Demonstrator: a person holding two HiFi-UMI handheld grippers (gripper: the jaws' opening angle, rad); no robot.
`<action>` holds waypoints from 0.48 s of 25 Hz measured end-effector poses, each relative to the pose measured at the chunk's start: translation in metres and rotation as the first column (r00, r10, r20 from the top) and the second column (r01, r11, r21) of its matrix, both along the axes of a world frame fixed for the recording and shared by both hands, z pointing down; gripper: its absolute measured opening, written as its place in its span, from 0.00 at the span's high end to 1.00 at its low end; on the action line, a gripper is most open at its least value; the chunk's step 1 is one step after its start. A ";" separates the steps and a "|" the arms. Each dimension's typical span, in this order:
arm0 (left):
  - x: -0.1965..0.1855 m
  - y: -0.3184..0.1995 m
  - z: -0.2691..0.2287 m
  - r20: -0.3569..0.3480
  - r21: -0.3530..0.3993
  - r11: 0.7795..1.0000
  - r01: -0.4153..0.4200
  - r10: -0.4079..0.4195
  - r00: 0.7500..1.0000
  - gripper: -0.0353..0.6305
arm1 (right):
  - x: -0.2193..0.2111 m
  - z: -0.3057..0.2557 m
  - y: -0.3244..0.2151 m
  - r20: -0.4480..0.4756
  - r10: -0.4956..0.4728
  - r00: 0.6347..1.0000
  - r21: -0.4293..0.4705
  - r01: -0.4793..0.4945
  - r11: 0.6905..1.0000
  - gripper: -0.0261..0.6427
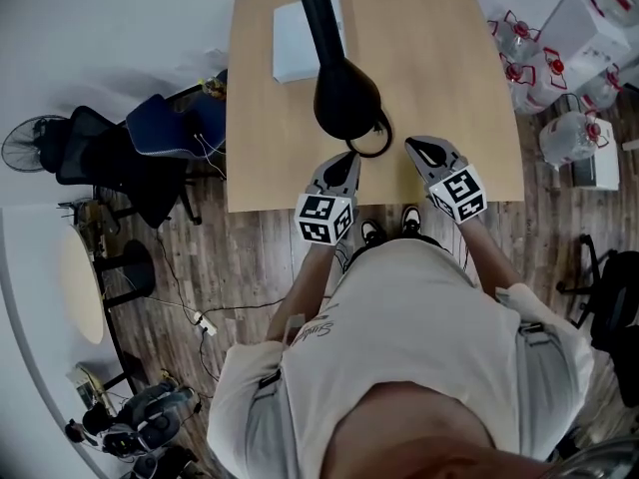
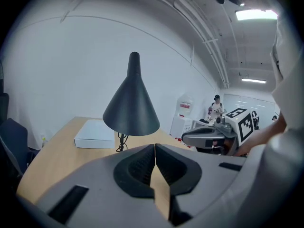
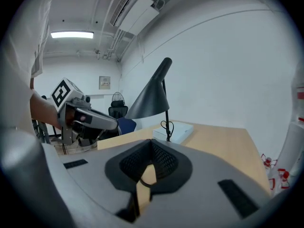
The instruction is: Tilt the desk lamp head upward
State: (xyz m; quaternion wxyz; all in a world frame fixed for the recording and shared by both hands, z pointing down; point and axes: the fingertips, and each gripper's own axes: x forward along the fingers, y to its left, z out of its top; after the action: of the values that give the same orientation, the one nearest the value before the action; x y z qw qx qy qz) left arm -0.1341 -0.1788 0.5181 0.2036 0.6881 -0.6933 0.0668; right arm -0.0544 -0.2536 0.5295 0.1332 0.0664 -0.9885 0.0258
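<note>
A black desk lamp stands on the wooden table [image 1: 459, 78]. Its cone head [image 1: 344, 98] points down, above a ring-shaped base [image 1: 371, 140]. The cone head [image 2: 131, 106] shows ahead in the left gripper view, and its head [image 3: 151, 101] with a thin stem shows in the right gripper view. My left gripper [image 1: 347, 160] hovers at the near table edge, just short of the lamp head, jaws shut on nothing [image 2: 155, 148]. My right gripper [image 1: 414, 148] hangs to the right of the lamp base, also shut and empty [image 3: 151, 146]. Neither touches the lamp.
A flat white box [image 1: 292, 38] lies behind the lamp on the table. Dark chairs [image 1: 150, 138] and a fan [image 1: 25, 143] stand to the left, with cables on the floor. Water bottles [image 1: 559, 68] and boxes crowd the right. A person [image 2: 216, 106] is far off.
</note>
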 end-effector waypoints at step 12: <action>-0.036 -0.010 0.017 -0.008 -0.031 0.999 0.037 -0.037 0.999 0.92 | -0.051 0.120 -0.014 -0.252 -0.098 0.963 -0.082 0.080 0.993 0.97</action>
State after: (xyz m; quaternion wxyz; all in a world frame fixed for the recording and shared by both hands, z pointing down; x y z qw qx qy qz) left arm -0.1702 -0.1892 0.5356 0.2184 0.6721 -0.7039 0.0710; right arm -0.1049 -0.2678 0.6494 0.2629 0.0199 -0.9635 0.0460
